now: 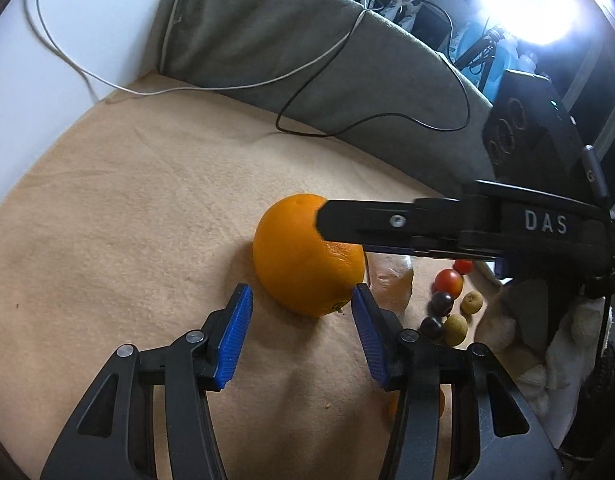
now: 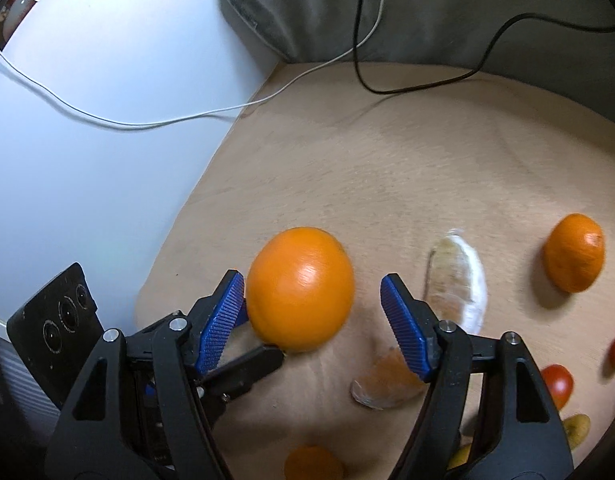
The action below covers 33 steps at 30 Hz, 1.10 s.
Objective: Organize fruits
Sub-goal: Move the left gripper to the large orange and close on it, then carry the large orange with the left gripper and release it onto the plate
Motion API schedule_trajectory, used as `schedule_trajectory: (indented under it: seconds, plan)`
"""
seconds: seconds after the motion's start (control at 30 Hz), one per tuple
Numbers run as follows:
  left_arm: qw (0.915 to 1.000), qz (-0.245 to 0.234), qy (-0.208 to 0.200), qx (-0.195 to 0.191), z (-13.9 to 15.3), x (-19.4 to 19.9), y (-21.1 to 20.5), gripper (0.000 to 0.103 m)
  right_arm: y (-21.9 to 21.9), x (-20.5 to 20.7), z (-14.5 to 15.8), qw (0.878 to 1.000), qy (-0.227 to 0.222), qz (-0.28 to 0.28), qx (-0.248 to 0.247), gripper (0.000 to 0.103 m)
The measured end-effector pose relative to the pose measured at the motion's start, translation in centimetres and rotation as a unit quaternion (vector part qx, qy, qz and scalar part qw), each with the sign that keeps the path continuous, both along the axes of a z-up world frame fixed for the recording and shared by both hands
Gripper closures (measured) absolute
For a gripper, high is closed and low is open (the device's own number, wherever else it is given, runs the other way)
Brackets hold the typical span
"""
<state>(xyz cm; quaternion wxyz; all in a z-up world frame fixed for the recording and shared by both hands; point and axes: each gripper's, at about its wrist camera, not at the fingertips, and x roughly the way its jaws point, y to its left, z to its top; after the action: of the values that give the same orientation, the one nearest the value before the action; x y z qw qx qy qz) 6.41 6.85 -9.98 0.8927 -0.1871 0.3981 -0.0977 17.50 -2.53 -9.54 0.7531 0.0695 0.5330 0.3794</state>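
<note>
While the big orange (image 2: 300, 289) sits on the tan cloth (image 1: 127, 208) between both claws, nothing holds it. In the right wrist view the right claw (image 2: 312, 312) is spread wide around the orange: its left pad (image 2: 221, 316) is touching or just beside the peel, and the other pad stands apart from it. In the left wrist view the left claw (image 1: 302, 334) is also spread, with the orange just ahead of its tips and its right pad (image 1: 367, 332) close to the fruit's lower edge; whether it touches, I cannot tell. The right claw's black finger crosses in front of the orange's upper side there.

Outward from the orange, the rest lies loose and unsorted. A pale peeled segment (image 2: 459, 280) lies just to its right, an orange-coloured piece (image 2: 387, 384) sits nearer the camera, and a smaller mandarin (image 2: 574, 253) rests well apart further right. Beyond them, red tomatoes (image 1: 448, 282), dark grapes (image 1: 441, 303) and small tan-green fruits (image 1: 472, 302) lie in a loose cluster near the cloth's edge. Another orange fruit (image 2: 313, 464) shows at the bottom of the right view.

No bowl, tray or other sorting place shows, so where the fruit should go cannot be told. Judging by the scatter, the task looks early: the orange needs gripping and placing, and all the other fruit remains to be grouped.
</note>
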Motion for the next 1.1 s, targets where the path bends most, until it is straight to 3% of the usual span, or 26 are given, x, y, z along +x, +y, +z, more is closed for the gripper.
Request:
schedule_trajectory:
  seconds: [0.23, 0.43, 0.8, 1.1]
  plan:
    - [0.9998, -0.011, 0.002, -0.014, -0.1, 0.7, -0.1, 0.053, 0.9, 0.5, -0.9, 1.0, 0.029, 0.007, 0.004, 0.029]
    - [0.9997, -0.017, -0.002, -0.015, -0.1, 1.0, -0.4, 0.053, 1.0, 0.8, -1.1, 1.0, 0.028, 0.002, -0.003, 0.034]
    - [0.9996, -0.021, -0.014, 0.013, 0.6, 0.6, -1.4, 0.053, -0.1, 0.4, -0.8, 1.0, 0.028, -0.007, 0.011, 0.035]
    - [0.9985, -0.036, -0.034, 0.025, 2.4, 0.6, -3.4, 0.053, -2.3, -0.4, 1.1, 1.0, 0.009, -0.021, 0.019, 0.035]
